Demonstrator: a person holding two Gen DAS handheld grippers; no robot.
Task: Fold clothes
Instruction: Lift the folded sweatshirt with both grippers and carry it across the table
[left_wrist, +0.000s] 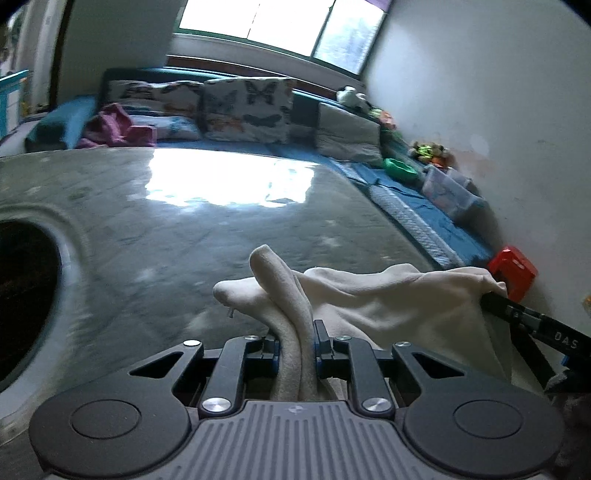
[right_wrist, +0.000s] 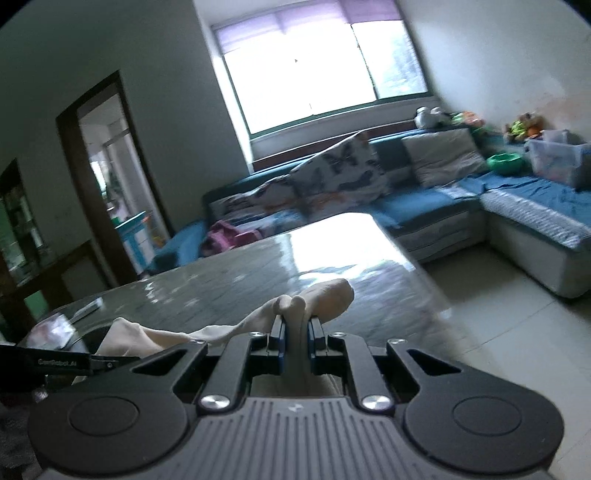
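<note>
A cream-white garment (left_wrist: 369, 299) hangs stretched between my two grippers above a glossy grey-green table (left_wrist: 184, 229). My left gripper (left_wrist: 295, 334) is shut on a bunched fold of the cloth, which sticks up past its fingers. In the left wrist view, the right gripper (left_wrist: 495, 295) comes in at the right edge, pinching the garment's other end. My right gripper (right_wrist: 295, 325) is shut on a narrow fold of the garment (right_wrist: 321, 299) in its own view. There the left gripper (right_wrist: 107, 363) shows at the left edge with cloth trailing to it.
The table's (right_wrist: 229, 280) far corner and right edge drop to a pale tiled floor (right_wrist: 498, 332). A blue corner sofa (right_wrist: 535, 206) with butterfly cushions (left_wrist: 247, 110), a clear plastic box (left_wrist: 450, 192) and a green bowl (right_wrist: 504, 160) runs behind. A dark round opening (left_wrist: 26, 295) lies at left.
</note>
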